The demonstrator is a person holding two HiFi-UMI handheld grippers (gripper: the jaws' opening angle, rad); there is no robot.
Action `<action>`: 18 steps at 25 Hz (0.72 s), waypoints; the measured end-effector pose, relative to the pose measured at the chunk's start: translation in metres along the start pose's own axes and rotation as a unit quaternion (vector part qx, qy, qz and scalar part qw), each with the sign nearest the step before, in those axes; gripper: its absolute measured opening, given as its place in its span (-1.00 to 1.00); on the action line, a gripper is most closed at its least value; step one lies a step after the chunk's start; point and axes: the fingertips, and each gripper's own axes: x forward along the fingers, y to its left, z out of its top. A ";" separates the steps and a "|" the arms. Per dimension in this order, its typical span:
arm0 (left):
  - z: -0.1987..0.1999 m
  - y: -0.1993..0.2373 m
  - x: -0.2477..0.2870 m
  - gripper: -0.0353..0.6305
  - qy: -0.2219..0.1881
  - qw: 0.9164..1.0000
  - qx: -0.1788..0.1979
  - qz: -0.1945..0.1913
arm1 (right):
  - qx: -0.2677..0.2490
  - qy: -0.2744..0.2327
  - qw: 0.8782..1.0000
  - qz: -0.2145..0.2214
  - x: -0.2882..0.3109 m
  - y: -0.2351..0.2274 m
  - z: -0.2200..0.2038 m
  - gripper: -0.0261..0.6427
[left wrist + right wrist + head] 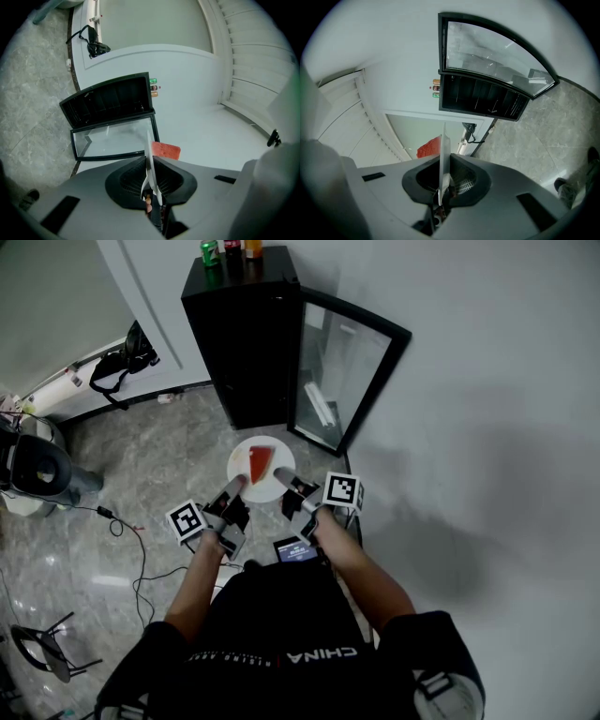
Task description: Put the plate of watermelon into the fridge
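Together, the left gripper (234, 487) and right gripper (285, 478) each clamp an edge of the white plate (274, 489) (watermelon slice (260, 463) on top), held above the floor (159, 465) before the open black fridge (246, 343).

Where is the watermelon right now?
In the middle of the head view, the watermelon slice lies on the white plate, held by the left gripper and right gripper, just in front of the open black fridge.

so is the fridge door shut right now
No, in the head view the glass door stands swung open to the right of the black fridge.
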 end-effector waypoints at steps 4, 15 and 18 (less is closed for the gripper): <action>-0.001 0.000 -0.001 -0.76 -0.001 1.000 -0.007 -0.001 | 0.000 0.000 1.000 -0.006 -0.001 0.000 -0.001 -0.83; -0.003 0.001 -0.002 -0.76 0.002 1.000 -0.011 0.005 | 0.008 0.003 1.000 -0.008 -0.002 0.001 -0.003 -0.83; -0.003 -0.001 -0.002 -0.76 0.002 1.000 -0.009 0.007 | 0.010 0.003 1.000 -0.010 -0.003 0.001 -0.003 -0.83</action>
